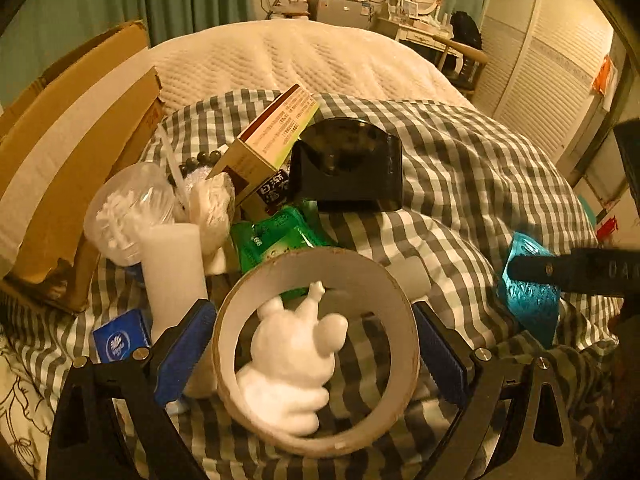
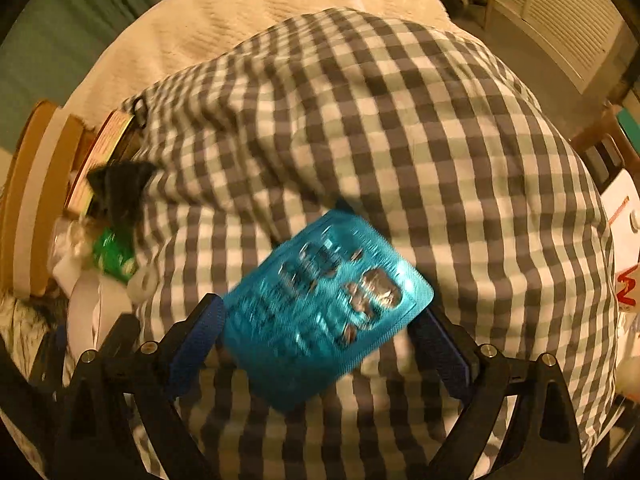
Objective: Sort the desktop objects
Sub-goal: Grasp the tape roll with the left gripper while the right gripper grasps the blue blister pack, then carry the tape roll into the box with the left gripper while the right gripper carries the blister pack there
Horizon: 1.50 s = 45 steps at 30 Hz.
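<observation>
Left wrist view looks down on a grey-and-white checked quilt spread over a cream quilted bed cover. The left gripper has its blue-padded fingers spread wide around a broad cardboard-cored tape roll, one pad against each outer side. Through the roll's hole shows a white foam animal figure lying on the quilt.

Beyond the roll, a heap of small goods sits toward the quilt's left edge: a green plastic wipes packet, a clear round tub of cotton swabs, a white cylindrical bottle, a string of dark beads, and a small blue packet with a white flower-like logo. A tall brown-and-white carton leans there, covered in fine red print too small to read, with white Chinese characters on a dark panel at its foot. Just right of it stands a black plastic tape dispenser. An open brown cardboard box lies at the far left.

Right wrist view is blurred. The right gripper holds a teal foil blister pack of pills tilted between its fingers above the quilt's middle; its printing cannot be read. In the left view this pack appears near the quilt's right side.
</observation>
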Motion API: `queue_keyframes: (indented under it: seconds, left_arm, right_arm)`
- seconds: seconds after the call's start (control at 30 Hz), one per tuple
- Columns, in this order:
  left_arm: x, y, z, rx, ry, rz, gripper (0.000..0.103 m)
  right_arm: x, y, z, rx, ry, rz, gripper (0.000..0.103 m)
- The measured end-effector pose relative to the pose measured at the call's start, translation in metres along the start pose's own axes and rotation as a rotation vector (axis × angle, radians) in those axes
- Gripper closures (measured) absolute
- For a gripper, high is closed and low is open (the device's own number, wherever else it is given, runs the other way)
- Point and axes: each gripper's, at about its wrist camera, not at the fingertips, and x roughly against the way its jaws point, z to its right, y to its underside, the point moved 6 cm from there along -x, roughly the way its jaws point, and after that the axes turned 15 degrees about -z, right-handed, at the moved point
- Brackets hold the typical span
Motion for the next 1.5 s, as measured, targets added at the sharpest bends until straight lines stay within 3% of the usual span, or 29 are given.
queue_keyframes:
  seconds: [0.1,0.2,0.4,0.63,0.87,1.03,1.1,1.3,1.5]
  left_arm:
    - [-0.007,0.002,-0.003,0.004,0.000,-0.026,0.023]
    - [-0.008,0.004,-0.004,0.004,0.012,-0.032,0.023]
    - [-0.003,0.008,-0.005,-0.001,0.011,-0.015,0.023]
    - [0.008,0.014,-0.005,-0.011,0.014,0.005,0.024]
    - [0.028,0.023,-0.008,-0.006,0.022,0.055,0.024]
    - [0.047,0.028,-0.015,0.017,0.022,0.083,0.024]
    - [0.055,0.029,-0.021,0.022,0.027,0.094,0.024]
    - [0.088,0.028,-0.033,0.064,0.074,0.147,0.024]
    - [0.119,0.026,-0.056,0.078,0.036,0.194,0.024]
  right_arm:
    - [0.000,-0.010,0.003,-0.060,-0.046,0.000,0.008]
    - [-0.005,-0.017,0.001,-0.076,-0.041,-0.013,0.008]
    - [-0.018,-0.012,-0.012,-0.013,0.072,-0.042,0.008]
    - [-0.005,0.002,-0.013,0.019,0.099,0.000,0.031]
    - [0.040,0.028,-0.035,0.106,0.038,0.145,0.033]
    - [0.066,0.051,-0.059,0.168,0.086,0.250,0.033]
    - [0.076,0.043,-0.068,0.195,0.100,0.297,0.033]
    - [0.090,0.057,-0.078,0.236,0.056,0.339,0.033]
    - [0.103,0.071,-0.104,0.281,0.041,0.373,0.033]
